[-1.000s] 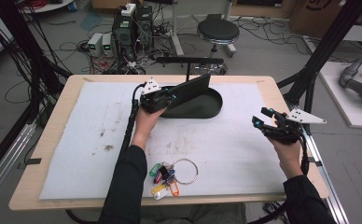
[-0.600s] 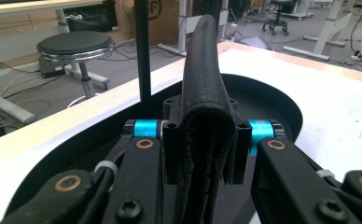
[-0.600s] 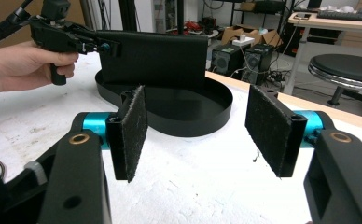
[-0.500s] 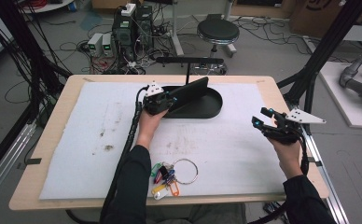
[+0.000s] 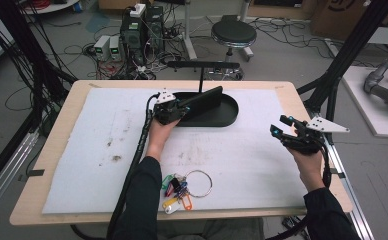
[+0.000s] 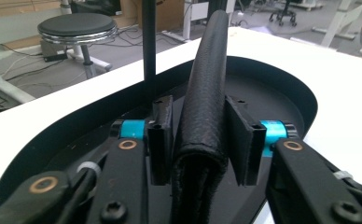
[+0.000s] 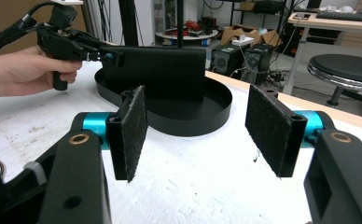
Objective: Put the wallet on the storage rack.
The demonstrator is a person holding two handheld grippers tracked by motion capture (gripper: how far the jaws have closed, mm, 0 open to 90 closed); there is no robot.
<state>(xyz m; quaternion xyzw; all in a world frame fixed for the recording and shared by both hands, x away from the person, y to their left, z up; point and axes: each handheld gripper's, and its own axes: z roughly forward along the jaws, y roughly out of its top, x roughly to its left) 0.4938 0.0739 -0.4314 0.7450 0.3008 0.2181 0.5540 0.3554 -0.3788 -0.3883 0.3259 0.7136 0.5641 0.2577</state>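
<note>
Black leather wallet (image 6: 202,116) stands on edge in the oval black tray (image 5: 227,112) at the far middle of the table (image 5: 57,145), between the left gripper (image 6: 200,135) fingers, which have just been opening and now stand slightly off its sides. Nearer the person lies a key ring (image 5: 184,187). At the right, the right gripper (image 7: 195,126) hovers above the table, fingers wide apart and empty.

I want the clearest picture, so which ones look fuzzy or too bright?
High view: soft and a bit grainy, evenly lit, and the keys look smudgy. Left gripper view: the black wallet is sharp up close, and the white table cover glares. Right gripper view: crisp on the fuzzy pads, softer at the stool.
</note>
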